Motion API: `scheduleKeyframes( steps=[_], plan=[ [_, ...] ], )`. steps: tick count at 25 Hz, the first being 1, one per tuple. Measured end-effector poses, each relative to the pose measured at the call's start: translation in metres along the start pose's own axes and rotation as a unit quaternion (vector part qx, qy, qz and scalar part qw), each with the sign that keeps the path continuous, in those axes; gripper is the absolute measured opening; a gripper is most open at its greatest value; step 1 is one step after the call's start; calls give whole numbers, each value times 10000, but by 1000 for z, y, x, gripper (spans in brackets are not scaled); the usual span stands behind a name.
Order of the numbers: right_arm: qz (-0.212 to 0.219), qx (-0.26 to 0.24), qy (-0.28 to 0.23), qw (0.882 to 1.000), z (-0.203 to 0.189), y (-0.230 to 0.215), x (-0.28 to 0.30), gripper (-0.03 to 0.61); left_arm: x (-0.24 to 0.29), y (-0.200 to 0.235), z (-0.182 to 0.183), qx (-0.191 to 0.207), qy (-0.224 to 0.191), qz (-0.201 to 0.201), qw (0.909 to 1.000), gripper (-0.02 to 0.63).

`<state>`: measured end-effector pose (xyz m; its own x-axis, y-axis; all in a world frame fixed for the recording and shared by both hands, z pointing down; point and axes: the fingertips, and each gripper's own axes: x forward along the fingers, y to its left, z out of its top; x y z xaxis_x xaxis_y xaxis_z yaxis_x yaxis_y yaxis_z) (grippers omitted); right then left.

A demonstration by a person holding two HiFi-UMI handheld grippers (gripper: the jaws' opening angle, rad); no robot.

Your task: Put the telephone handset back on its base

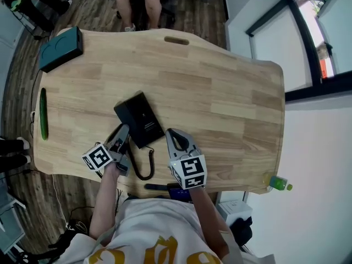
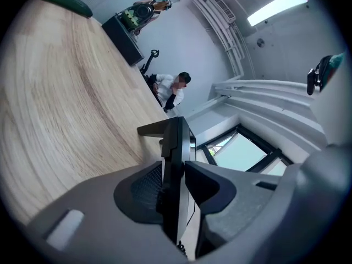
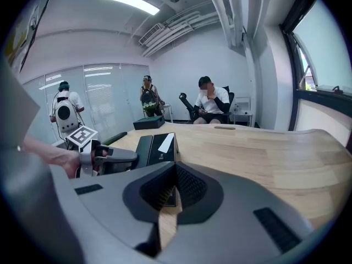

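A black telephone base (image 1: 147, 114) lies at the middle of the wooden table (image 1: 231, 92), and the handset (image 1: 130, 127) rests along its left side. Its coiled cord (image 1: 145, 167) loops toward the near edge. My left gripper (image 1: 122, 133) is at the handset's near end. In the left gripper view the thin black handset (image 2: 177, 142) stands between the jaws of my left gripper (image 2: 175, 166), whose pads sit close beside it without pressing, so it is open. My right gripper (image 1: 171, 132) hovers just right of the base. Its jaws (image 3: 177, 165) are shut on nothing.
A dark teal box (image 1: 60, 48) sits at the far left corner and a long green object (image 1: 43, 113) lies by the left edge. A green bottle (image 1: 278, 182) is at the near right corner. A person (image 3: 212, 104) sits at the far end.
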<state>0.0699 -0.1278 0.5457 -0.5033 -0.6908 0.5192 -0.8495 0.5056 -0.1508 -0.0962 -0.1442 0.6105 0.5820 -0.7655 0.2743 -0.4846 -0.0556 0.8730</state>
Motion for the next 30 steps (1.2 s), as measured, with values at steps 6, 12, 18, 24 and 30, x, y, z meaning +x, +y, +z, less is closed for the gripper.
scheduleKeyframes(
  steps=[6, 12, 18, 24, 30],
  plan=[
    [-180, -48, -195, 9996, 10, 0, -20, 5, -24, 4, 14, 491, -499, 361, 9969, 123],
    [-252, -70, -516, 9983, 22, 10, -39, 5, -41, -32, 22, 1422, -647, 260, 9874, 47],
    [-253, -125, -823, 9962, 32, 29, -59, 5, -72, -88, 37, 3095, -1228, 355, 9423, 3],
    [-393, -152, -1101, 9930, 43, 37, -81, 5, -88, -125, 38, 3454, -1356, -81, 9286, 3],
    [-619, -263, -1280, 9895, 47, 42, -99, 5, -98, -159, 22, 3469, -1172, -837, 9268, 3]
  ],
)
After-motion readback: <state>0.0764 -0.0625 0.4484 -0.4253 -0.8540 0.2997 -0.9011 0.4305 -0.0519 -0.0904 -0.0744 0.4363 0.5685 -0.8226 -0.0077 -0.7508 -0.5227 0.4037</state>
